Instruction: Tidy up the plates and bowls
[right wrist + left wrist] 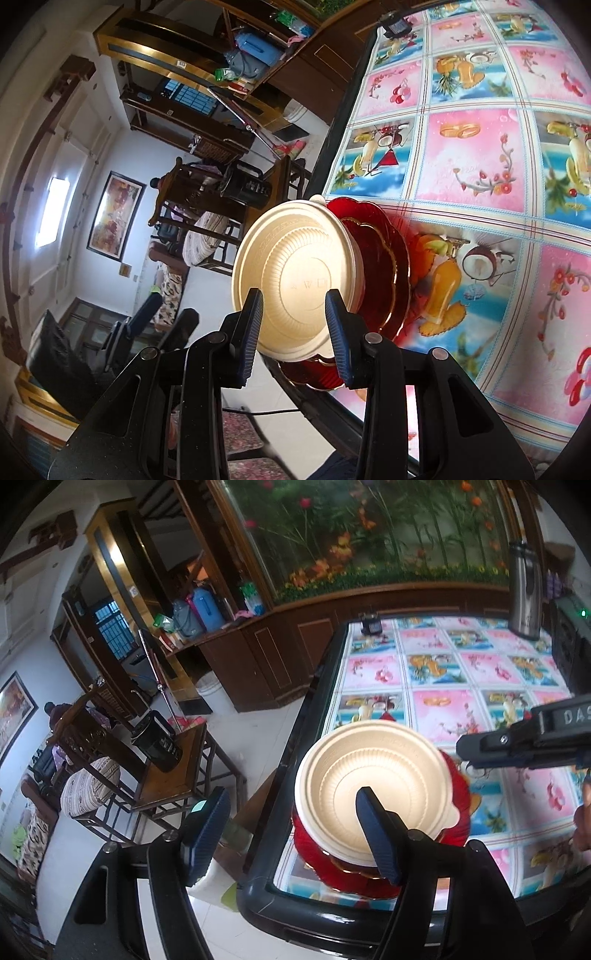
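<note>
Cream bowl (373, 794) sits stacked on red scalloped plates (384, 280) at the bench (461, 686) near-left corner. Left gripper (291, 812) and right gripper (295, 325) jaws wide, empty. Stacking appears largely complete.

The cream bowl (373, 786) hides most of the red plates (458, 812) stacked under it.
</note>
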Tool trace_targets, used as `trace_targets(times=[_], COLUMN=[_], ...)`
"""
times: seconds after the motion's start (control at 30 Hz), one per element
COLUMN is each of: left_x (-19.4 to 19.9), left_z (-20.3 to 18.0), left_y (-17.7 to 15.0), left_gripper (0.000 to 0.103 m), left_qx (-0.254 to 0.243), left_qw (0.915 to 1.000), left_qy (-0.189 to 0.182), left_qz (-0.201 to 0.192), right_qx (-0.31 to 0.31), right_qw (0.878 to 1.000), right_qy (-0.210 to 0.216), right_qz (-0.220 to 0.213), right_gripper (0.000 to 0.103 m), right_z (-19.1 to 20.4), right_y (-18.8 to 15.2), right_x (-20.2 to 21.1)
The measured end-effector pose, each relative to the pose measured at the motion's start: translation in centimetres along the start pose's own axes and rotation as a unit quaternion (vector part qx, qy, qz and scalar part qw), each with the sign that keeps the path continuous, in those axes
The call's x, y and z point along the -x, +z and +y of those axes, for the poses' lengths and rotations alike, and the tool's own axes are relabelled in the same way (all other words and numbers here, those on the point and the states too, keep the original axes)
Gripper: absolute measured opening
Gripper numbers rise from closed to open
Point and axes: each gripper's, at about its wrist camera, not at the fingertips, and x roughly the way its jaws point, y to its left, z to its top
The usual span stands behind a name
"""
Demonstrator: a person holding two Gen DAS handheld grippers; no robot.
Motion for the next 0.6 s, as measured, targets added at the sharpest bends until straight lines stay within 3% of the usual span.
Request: trace_targets(times=[0.33,0.6], left_x=[1.0,1.4], left_z=[-0.4,-0.4], left_y=[-0.5,-1.3], left_gripper=[0.077,0.079], left_qx=[0.037,0.070], left_qw=[0.9990,0.9969], left_qy=[0.003,-0.001], left_qz=[-0.026,-0.035], right_qx=[0.012,0.087], right_qw=[1.000,0.994], right_qy=[-0.004,-0.032], right_qz=[-0.011,-0.060], right_gripper=[0.035,0.035], right_z=[-0.4,1.2], right_y=[-0.4,-1.6], right_x=[0.3,1.6])
